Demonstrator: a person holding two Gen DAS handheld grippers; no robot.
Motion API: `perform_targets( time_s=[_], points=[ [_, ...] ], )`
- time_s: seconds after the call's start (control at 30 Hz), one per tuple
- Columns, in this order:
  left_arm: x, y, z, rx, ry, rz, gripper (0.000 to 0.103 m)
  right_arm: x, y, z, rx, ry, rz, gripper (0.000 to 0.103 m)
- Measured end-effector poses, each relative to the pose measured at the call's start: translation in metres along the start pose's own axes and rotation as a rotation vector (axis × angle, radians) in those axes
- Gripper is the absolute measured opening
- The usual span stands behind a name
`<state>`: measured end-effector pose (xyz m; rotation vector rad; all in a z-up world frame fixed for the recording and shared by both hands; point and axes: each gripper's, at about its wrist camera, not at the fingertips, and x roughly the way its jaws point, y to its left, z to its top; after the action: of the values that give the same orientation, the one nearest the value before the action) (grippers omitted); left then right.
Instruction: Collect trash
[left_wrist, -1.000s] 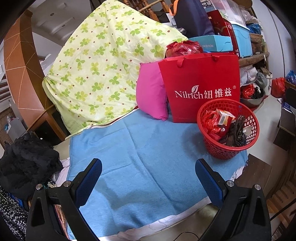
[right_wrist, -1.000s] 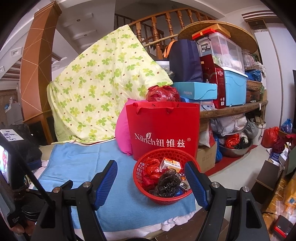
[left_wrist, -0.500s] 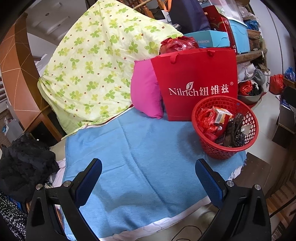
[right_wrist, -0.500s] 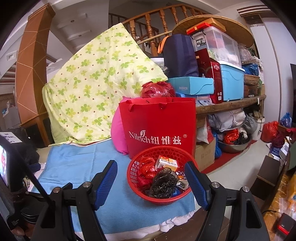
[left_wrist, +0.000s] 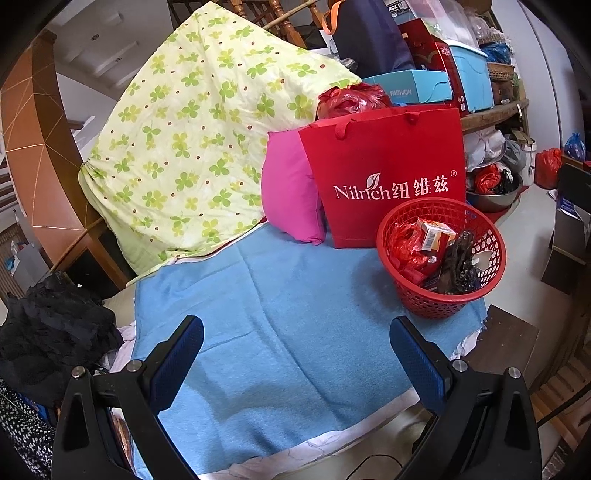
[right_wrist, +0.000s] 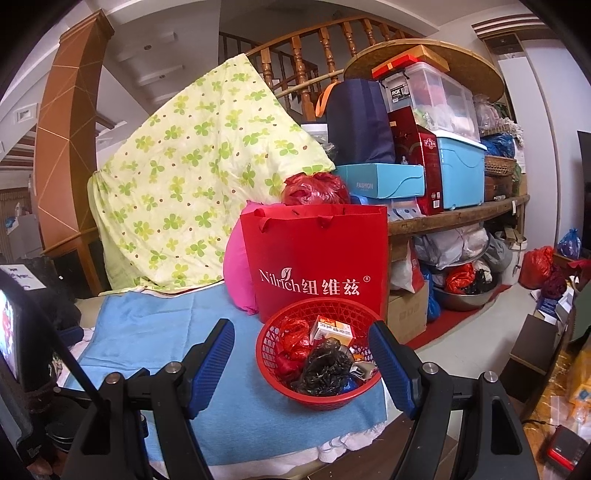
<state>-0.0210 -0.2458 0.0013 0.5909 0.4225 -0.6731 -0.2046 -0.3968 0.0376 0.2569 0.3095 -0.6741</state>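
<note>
A red mesh basket (left_wrist: 454, 302) stands on the blue towel (left_wrist: 280, 317) at its right end. It holds crumpled red plastic (left_wrist: 406, 247), a small orange-and-white carton (left_wrist: 434, 232) and a black plastic bag (left_wrist: 458, 262). The basket also shows in the right wrist view (right_wrist: 291, 384), with the black bag (right_wrist: 325, 363) in front. My left gripper (left_wrist: 295, 362) is open and empty above the towel, left of the basket. My right gripper (right_wrist: 301, 363) is open and empty, its fingers either side of the basket's near part.
A red Nilrich paper bag (left_wrist: 388, 177) stands behind the basket, with a pink pillow (left_wrist: 291, 192) to its left and a clover-print quilt (left_wrist: 192, 140) behind. Black cloth (left_wrist: 51, 332) lies at the left. Stacked boxes (right_wrist: 458, 170) fill a shelf at right.
Both views shifted a little: the basket and red bag sit slightly further left and lower in the frames. Both grippers stay open and empty.
</note>
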Motion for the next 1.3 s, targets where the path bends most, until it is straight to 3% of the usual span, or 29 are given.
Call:
perform_targets(
  time_s=[1.3],
  points=[
    [0.021, 0.001, 0.005, -0.034, 0.011, -0.032, 0.100, 0.023, 0.013, 0.007, -0.048, 0.039, -0.031, 0.078]
  ],
)
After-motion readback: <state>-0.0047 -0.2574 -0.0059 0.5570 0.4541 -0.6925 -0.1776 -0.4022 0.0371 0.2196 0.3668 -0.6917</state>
